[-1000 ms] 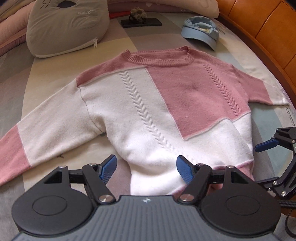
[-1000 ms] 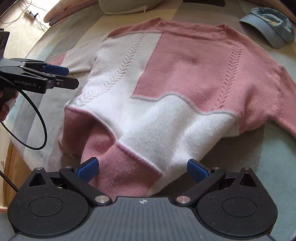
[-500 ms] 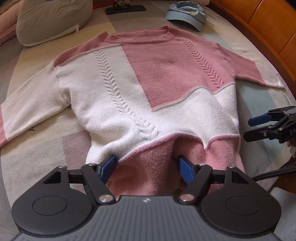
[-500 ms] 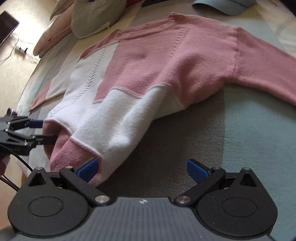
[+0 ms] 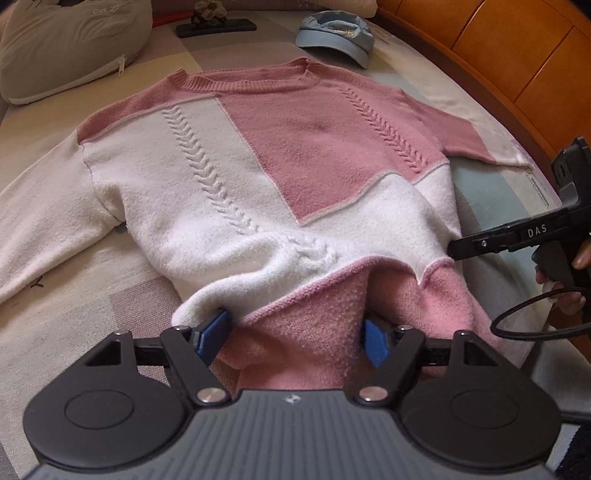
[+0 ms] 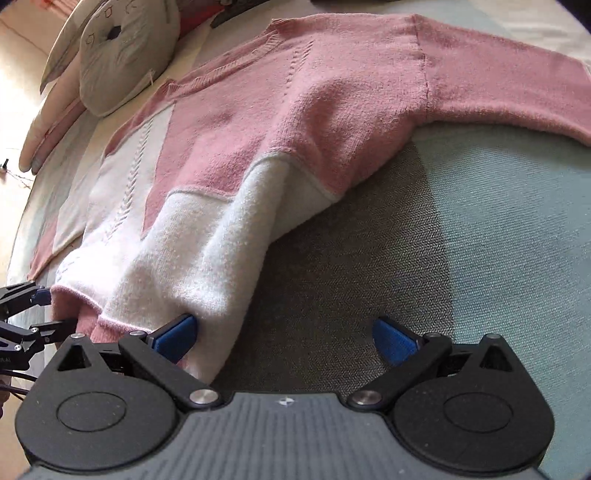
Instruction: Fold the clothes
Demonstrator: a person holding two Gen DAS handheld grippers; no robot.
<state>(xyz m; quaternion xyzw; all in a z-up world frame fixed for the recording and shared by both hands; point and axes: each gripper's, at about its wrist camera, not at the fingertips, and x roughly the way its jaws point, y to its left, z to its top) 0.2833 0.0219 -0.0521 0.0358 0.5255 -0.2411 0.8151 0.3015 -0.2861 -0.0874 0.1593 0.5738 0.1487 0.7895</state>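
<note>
A pink and white knit sweater (image 5: 229, 192) lies face up on the bed, sleeves spread out to both sides. Its pink hem (image 5: 317, 332) bunches up between the fingers of my left gripper (image 5: 293, 338), which is open around the fabric. In the right wrist view the sweater (image 6: 295, 110) runs away to the upper left. My right gripper (image 6: 284, 336) is open and low over the bedsheet, its left finger (image 6: 177, 332) touching the white bottom corner. The left gripper (image 6: 29, 314) shows at the left edge by the hem.
A grey cat pillow (image 5: 66, 48), a dark flat object (image 5: 216, 26) and a blue cap (image 5: 334, 35) lie beyond the collar. A wooden bed frame (image 5: 517, 55) curves along the right. A person's hand (image 5: 576, 266) holds the right gripper's handle, with a cable below it.
Both grippers have come in low to the sweater's bottom edge. The hem is now bunched between my left fingers, and my right gripper has reached the bottom right corner.
</note>
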